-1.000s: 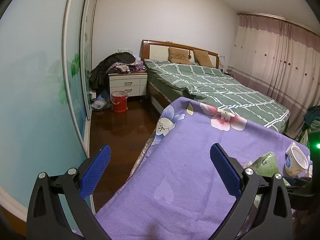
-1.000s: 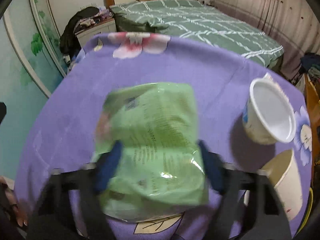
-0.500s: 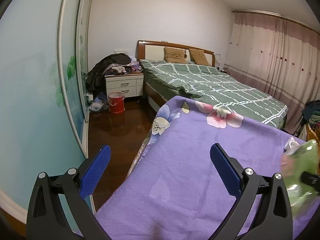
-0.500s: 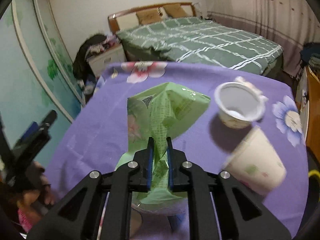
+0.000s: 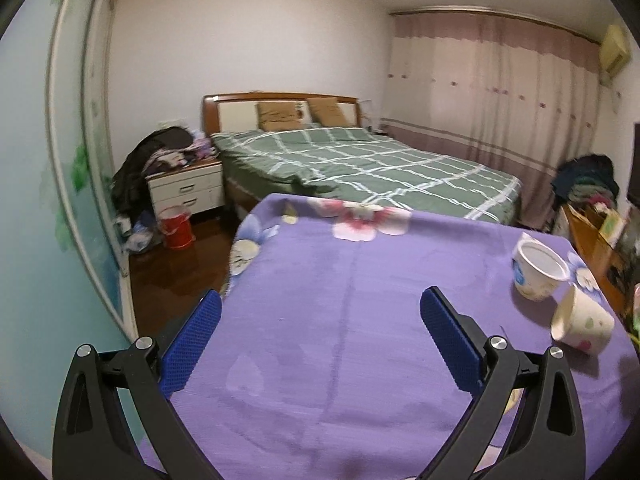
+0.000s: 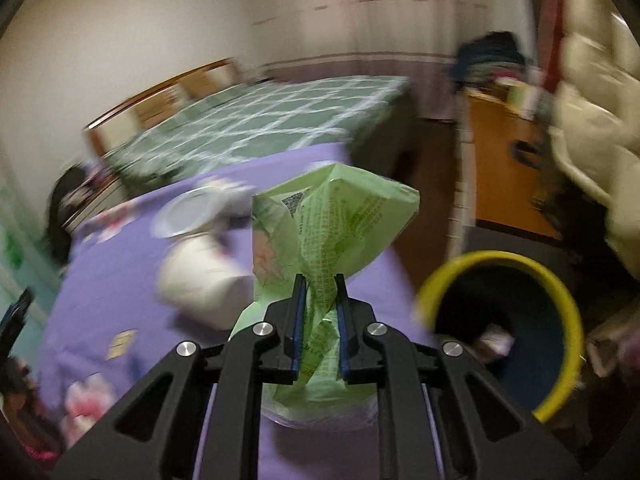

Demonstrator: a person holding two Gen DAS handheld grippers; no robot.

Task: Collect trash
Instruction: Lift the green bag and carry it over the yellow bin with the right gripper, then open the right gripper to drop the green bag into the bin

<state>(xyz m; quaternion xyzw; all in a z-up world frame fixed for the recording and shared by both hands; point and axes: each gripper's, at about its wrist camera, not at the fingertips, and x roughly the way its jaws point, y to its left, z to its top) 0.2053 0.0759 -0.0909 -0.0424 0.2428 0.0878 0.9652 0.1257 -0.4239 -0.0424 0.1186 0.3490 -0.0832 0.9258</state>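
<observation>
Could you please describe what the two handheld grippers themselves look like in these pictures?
Both look alike. The left gripper has a matte black frame with triangular cut-outs and round silver bolts at its joints; its fingers carry flat blue pads with a fine dotted texture. The right gripper shows the same black frame, silver bolts and blue pads. No cables, labels or sleeves are visible.

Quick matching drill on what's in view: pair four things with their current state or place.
Things:
1. green snack bag
2. left gripper
3. polka-dot paper cup
4. yellow-rimmed bin

States:
a. open, holding nothing
b. lying on its side on the purple cloth
c. pinched in the right gripper
d. beside the table, below its edge

Pairs: 1-c, 2-a, 3-b, 4-d
</observation>
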